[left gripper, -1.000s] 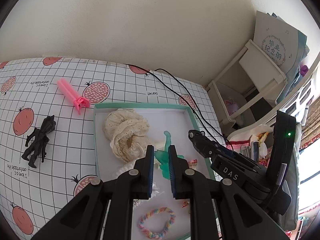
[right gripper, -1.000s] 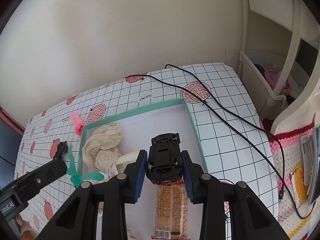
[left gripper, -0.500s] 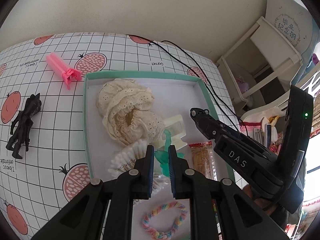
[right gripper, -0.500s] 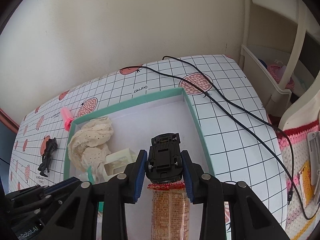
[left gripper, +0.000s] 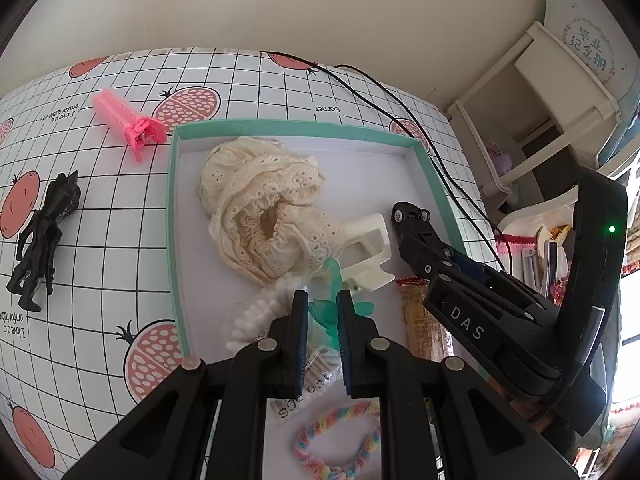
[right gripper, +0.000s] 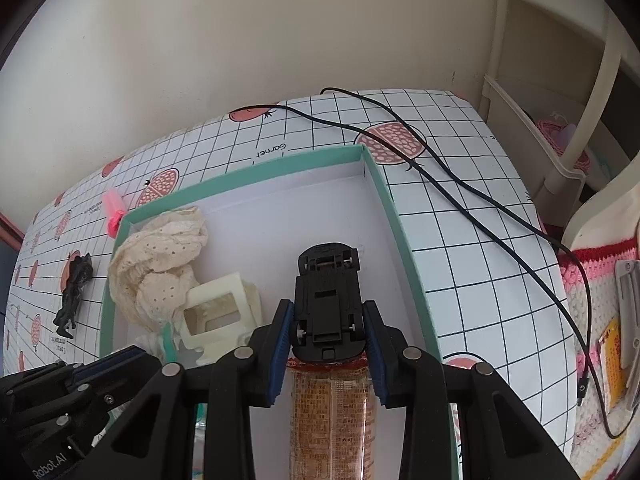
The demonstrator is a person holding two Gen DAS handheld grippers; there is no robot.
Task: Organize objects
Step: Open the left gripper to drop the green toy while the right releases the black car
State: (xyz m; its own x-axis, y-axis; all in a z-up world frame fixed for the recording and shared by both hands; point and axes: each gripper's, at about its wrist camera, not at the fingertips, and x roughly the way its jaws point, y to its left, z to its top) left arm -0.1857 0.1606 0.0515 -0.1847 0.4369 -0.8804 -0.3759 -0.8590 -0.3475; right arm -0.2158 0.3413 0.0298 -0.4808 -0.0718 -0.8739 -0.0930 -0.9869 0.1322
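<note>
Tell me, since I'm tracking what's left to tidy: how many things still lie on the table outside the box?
2, not counting the cable: a pink clip beyond the box's far left corner, and a black figure left of the box. Others may lie out of view.

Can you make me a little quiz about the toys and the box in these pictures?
1. True or false: the pink hair clip lies inside the teal box.
2. What does the right claw hold?
A. black toy car
B. black figure
C. cream lace cloth
3. What colour is the toy in the left claw?

Key
1. False, it lies on the tablecloth outside the box.
2. A
3. Green
</note>
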